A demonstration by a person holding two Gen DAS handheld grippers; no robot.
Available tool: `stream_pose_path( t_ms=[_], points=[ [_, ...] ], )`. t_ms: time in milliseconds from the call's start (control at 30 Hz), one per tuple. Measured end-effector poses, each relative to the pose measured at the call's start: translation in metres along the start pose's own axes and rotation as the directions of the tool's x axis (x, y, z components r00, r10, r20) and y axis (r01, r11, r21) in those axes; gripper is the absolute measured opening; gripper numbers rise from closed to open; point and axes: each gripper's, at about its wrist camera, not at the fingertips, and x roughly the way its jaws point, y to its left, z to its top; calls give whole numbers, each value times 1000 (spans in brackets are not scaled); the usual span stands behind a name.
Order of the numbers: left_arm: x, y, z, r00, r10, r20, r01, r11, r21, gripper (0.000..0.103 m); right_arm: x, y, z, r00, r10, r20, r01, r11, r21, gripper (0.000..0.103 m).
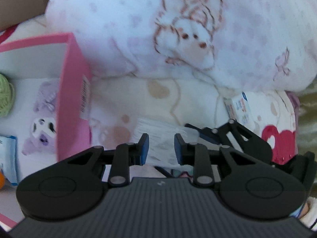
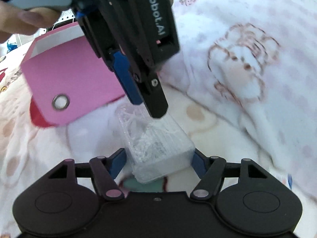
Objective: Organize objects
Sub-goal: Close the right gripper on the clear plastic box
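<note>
A clear-wrapped white packet [image 2: 158, 144] lies on the patterned blanket [image 2: 208, 123]. From above, my left gripper [image 2: 147, 107] is shut on the packet's far end, pinching the crinkled wrapper. In the left wrist view the packet [image 1: 160, 136] sits between that gripper's [image 1: 161, 146] blue pads. My right gripper [image 2: 158, 160] holds the near end, one blue pad against each side. Its black linkage [image 1: 233, 132] shows at the right of the left wrist view. A pink box [image 2: 75, 75] stands open just left of the packet.
The pink box [image 1: 67, 99] holds a green yarn ball [image 1: 5, 97], a purple plush toy [image 1: 43, 127] and a blue pack [image 1: 8, 154]. A white quilt with a bear print [image 1: 188, 39] is piled behind. A small printed carton [image 1: 239, 107] lies to the right. A hand [image 2: 19, 19] grips the left tool.
</note>
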Motion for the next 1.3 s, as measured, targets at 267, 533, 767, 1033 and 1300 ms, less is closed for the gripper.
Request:
stream_pose_path(
  t_ms=[267,533,767,1033,1300],
  points=[
    [16,-17,-22,1000,-6,-22,8,998,60,28,-23,-10,-28,1000,6,-30,-6,1000,22,74],
    [28,-14,-28,999,-48,4,48,999,23,41,-9,-23,1,989,-115,-95,134,964,228,82],
    [28,-22,-40,997,-69,31,68,997,25,50,-25,-22,-16,988,-152,-34,149,859,490,87],
    [27,-25,-49,991,-131,-28,131,991,9,33,-48,-13,-11,977,-199,76,135,854,503,88],
    [32,-28,-52,988,-155,20,154,988,14,35,-43,-5,-12,971,-237,38,196,874,444,93]
  ],
)
